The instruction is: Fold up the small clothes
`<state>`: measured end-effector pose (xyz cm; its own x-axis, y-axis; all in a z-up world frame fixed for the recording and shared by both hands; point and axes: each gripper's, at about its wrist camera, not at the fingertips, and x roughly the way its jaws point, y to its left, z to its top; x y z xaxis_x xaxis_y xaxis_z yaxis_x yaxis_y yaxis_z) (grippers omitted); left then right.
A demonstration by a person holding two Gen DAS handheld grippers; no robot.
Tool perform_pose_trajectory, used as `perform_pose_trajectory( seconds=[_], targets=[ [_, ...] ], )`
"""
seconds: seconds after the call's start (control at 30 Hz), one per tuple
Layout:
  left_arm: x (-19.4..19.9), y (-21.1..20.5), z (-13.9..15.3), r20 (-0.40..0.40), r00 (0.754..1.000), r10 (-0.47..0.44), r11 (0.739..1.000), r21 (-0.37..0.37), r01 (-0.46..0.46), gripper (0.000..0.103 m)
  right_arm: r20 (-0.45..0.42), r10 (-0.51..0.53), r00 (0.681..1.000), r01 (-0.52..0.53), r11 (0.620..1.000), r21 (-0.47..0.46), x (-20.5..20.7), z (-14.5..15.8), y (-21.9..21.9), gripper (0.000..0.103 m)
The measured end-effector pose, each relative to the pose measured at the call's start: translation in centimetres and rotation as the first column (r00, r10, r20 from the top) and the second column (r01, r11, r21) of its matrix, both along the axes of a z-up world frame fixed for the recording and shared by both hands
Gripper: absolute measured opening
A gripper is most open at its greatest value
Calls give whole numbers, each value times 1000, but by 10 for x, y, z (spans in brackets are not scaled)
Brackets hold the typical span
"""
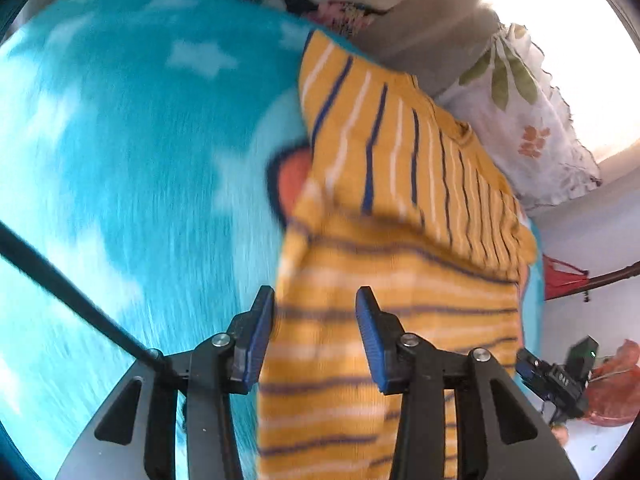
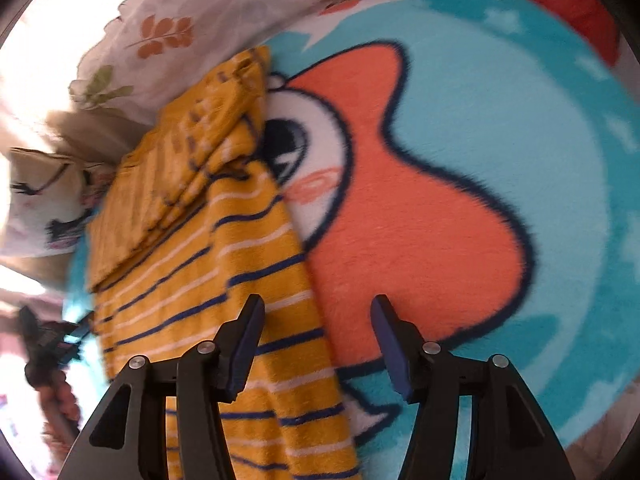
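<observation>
Left wrist view: the left gripper (image 1: pixel 316 312) sits at the bottom centre of the frame, its blue-padded jaws parted to a middling gap, with the yellow striped garment (image 1: pixel 400 208) running up between them. The cloth is blurred here, and no pad visibly presses on it. The garment fills the middle and lower right of the frame, its upper part folded over with stripes running the other way. It lies on a turquoise fleece blanket (image 1: pixel 120 140) that covers the whole left side. A floral pillow (image 1: pixel 532 120) sits at the upper right, just beyond the garment's far edge. At the lower right edge, part of the right gripper (image 1: pixel 556 376) shows.

Right wrist view: the right gripper (image 2: pixel 318 336) stands at the bottom centre, jaws wide and empty. Its left finger (image 2: pixel 244 344) hangs over the garment's (image 2: pixel 192 272) right edge, while the right finger is over the blanket's (image 2: pixel 520 120) orange cartoon shape (image 2: pixel 420 220). The garment runs from lower centre to upper left, a folded layer on top. The pillow (image 2: pixel 192 20) lies across the upper left.
</observation>
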<state>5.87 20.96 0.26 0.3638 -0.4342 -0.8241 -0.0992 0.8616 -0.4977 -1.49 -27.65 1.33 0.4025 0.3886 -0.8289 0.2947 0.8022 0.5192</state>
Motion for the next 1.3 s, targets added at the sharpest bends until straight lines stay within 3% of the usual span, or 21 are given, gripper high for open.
perform_pose_trajectory(
  seconds=[0.13,0.37,0.6,0.8,0.97,1.07,1.13,1.2,1.3],
  targets=[
    [-45,-1,-1,2,1000,18,998,-65,-18,39,10,80,997,-80,978,191,-5,-11,3,61],
    [-118,-4,-15,-16,997,74,981,-177,-75,25,32,214,976,-212,917,337,-35,-21,29,61],
    [-181,-26,-20,-26,996,90,971,-219,-93,25,34,279,960,-269,877,397,-63,-27,43,61],
    [-198,-32,-18,-22,994,110,972,-204,-112,25,32,315,949,-297,854,428,-83,-29,51,60],
    [-203,-37,-15,-19,992,125,979,-159,-126,25,33,331,943,-316,862,397,-89,-25,58,59],
    [-202,-43,-13,-35,991,130,988,-78,-133,8,22,350,937,-335,875,348,-95,-22,64,48],
    [-202,-40,-10,-40,989,142,987,-64,-144,7,-1,368,930,-349,884,312,-97,-23,64,25],
    [-201,-36,-6,-40,986,163,984,-60,-165,7,-19,383,923,-365,893,263,-96,-22,65,11],
    [-205,-28,6,-29,982,184,979,-78,-186,7,-11,426,905,-413,884,218,-88,-11,67,9]
  ],
)
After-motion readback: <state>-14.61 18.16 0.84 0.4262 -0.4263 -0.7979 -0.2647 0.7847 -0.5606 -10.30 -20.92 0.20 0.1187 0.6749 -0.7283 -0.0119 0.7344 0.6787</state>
